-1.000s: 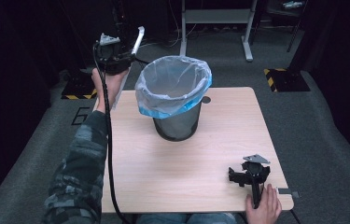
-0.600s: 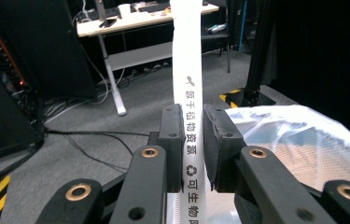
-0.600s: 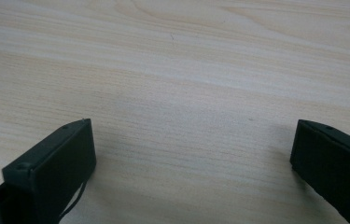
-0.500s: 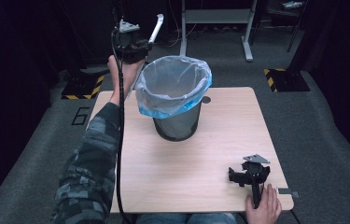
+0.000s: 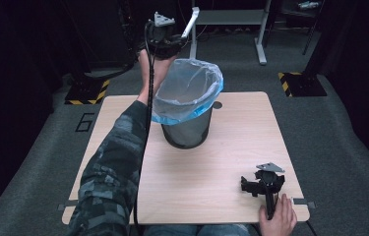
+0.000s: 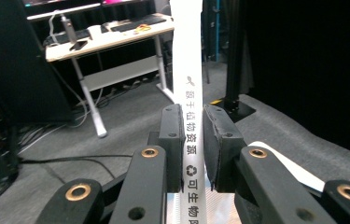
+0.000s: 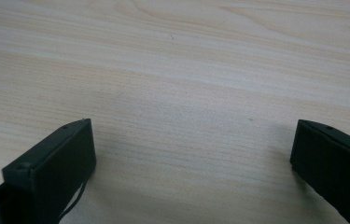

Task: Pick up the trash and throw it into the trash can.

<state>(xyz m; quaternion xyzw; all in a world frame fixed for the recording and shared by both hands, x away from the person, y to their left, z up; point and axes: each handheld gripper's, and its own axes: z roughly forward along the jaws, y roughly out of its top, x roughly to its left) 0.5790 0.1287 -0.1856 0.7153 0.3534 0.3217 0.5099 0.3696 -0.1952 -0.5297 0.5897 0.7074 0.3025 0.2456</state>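
A black bin (image 5: 188, 129) lined with a clear blue bag (image 5: 188, 91) stands at the back middle of the wooden table (image 5: 221, 162). My left gripper (image 5: 178, 39) is raised behind the bin's far left rim, shut on a white strip with printed characters (image 5: 190, 22). The left gripper view shows the strip (image 6: 189, 93) pinched upright between the two pads, rising past the top edge. My right gripper (image 5: 252, 187) rests on the table near the front right corner, with a hand on its handle. In its own view the gripper (image 7: 191, 154) is open over bare wood.
Grey carpet surrounds the table. A white-legged desk (image 5: 231, 19) stands on the floor behind the bin. Yellow-black striped bases (image 5: 297, 81) sit on the carpet at back right and back left. A small hole (image 5: 216, 104) marks the tabletop beside the bin.
My left gripper has carried the white strip rightward and farther back, from beside the bin's left to behind its rim. The right gripper has stayed where it was.
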